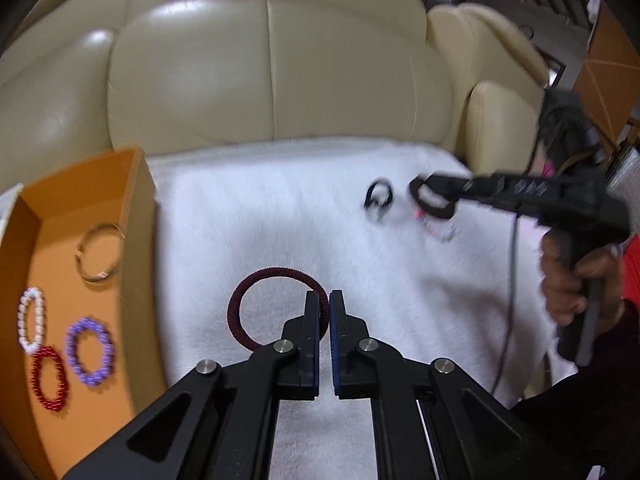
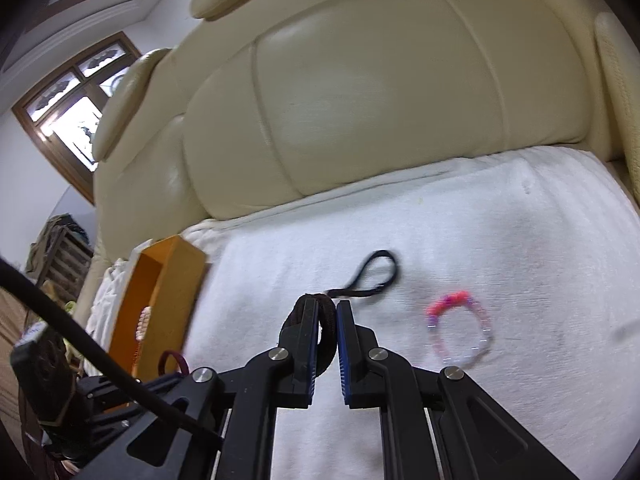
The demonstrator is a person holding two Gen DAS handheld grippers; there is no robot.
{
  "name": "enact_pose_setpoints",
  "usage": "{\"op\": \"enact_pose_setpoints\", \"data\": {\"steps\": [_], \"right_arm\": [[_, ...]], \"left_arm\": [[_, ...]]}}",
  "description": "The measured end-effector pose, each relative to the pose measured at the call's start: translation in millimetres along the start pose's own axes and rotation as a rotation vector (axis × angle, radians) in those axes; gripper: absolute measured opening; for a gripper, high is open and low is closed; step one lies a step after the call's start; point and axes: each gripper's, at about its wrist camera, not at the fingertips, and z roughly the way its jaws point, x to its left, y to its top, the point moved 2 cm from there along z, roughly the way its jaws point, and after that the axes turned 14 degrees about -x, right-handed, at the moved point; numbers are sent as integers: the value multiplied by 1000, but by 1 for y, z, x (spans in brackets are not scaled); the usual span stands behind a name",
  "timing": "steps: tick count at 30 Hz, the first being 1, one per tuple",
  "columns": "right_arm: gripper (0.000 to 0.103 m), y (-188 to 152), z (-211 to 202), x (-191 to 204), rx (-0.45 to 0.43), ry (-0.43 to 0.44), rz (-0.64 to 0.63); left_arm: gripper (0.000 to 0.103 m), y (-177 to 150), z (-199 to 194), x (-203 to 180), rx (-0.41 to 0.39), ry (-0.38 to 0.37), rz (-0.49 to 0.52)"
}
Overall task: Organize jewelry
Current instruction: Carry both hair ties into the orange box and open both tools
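- Your left gripper (image 1: 325, 300) pinches the ribbed maroon hair tie (image 1: 256, 300) at a narrow gap, above the fluffy white towel (image 1: 248, 216).
- Your right gripper (image 2: 328, 312) clamps a thick dark brown band (image 2: 326, 334).
- Beaded bracelets (image 1: 90, 352) lie in the orange box (image 1: 136, 240).

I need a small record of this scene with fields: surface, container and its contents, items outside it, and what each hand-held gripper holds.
surface: white towel on a cream sofa
container: orange box, at the towel's left edge
in box: gold bangle, white bead bracelet, purple bead bracelet, red bead bracelet
on towel: black band, pink bead bracelet
left hand-held gripper: shut on maroon hair tie
right hand-held gripper: shut on dark brown hair tie
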Motion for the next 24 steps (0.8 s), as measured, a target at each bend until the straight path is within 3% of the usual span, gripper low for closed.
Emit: {"op": "enact_pose_setpoints", "data": {"steps": [5,9,14,19,24], "right_arm": [[10,-3,-2,47,-4,98,-51],[10,-17,-1,96,18,192,-103],[10,-46,6,164,77,307,-176],[10,-80,17,215,132,369,-250],[10,-109,33,243,179,369,-316]], "left_arm": [[4,13,-62,18,-117,18,-14],[4,6,-99,55,-150,135,-46],[4,-26,-118,111,-89,304,-125],[4,-57,-121,143,-18,392,-190],[4,-77,-110,155,55,449,-230]]}}
